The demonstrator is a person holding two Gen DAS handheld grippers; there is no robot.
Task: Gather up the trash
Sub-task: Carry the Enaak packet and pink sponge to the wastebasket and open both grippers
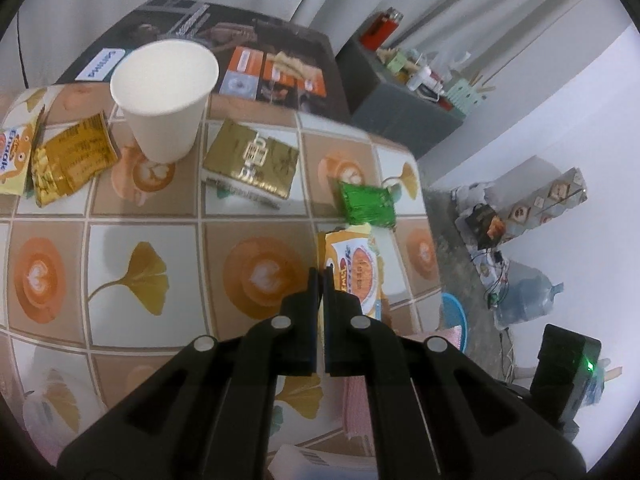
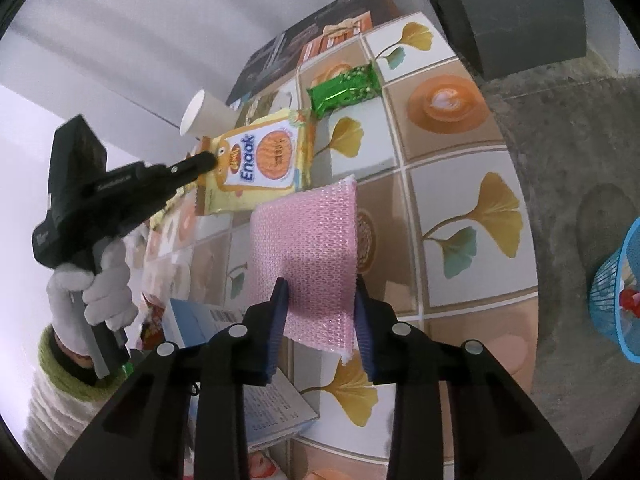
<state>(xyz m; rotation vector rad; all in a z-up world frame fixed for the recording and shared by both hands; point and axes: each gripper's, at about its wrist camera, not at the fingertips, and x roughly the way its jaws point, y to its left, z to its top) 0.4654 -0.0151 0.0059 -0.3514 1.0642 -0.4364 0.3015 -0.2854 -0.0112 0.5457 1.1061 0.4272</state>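
Observation:
My left gripper (image 1: 322, 274) is shut on the edge of a yellow Enaak snack wrapper (image 1: 358, 276). The right wrist view shows that gripper (image 2: 206, 162), in a gloved hand, holding the wrapper (image 2: 260, 168) tilted up off the table. My right gripper (image 2: 320, 304) is shut on a pink bubble-wrap piece (image 2: 308, 248), one pad on each side. On the tiled tablecloth (image 1: 140, 200) lie a green foil wrapper (image 1: 368, 204), a gold packet (image 1: 252, 164), a crumpled gold wrapper (image 1: 72, 160) and another snack wrapper (image 1: 12, 156). A white paper cup (image 1: 166, 96) stands upright.
A blue mesh basket (image 2: 616, 296) stands on the floor beside the table's edge. A dark printed box (image 1: 208, 48) lies at the table's far end, with a grey cabinet (image 1: 400, 108) behind it. A white labelled box (image 2: 208, 320) sits near the front edge.

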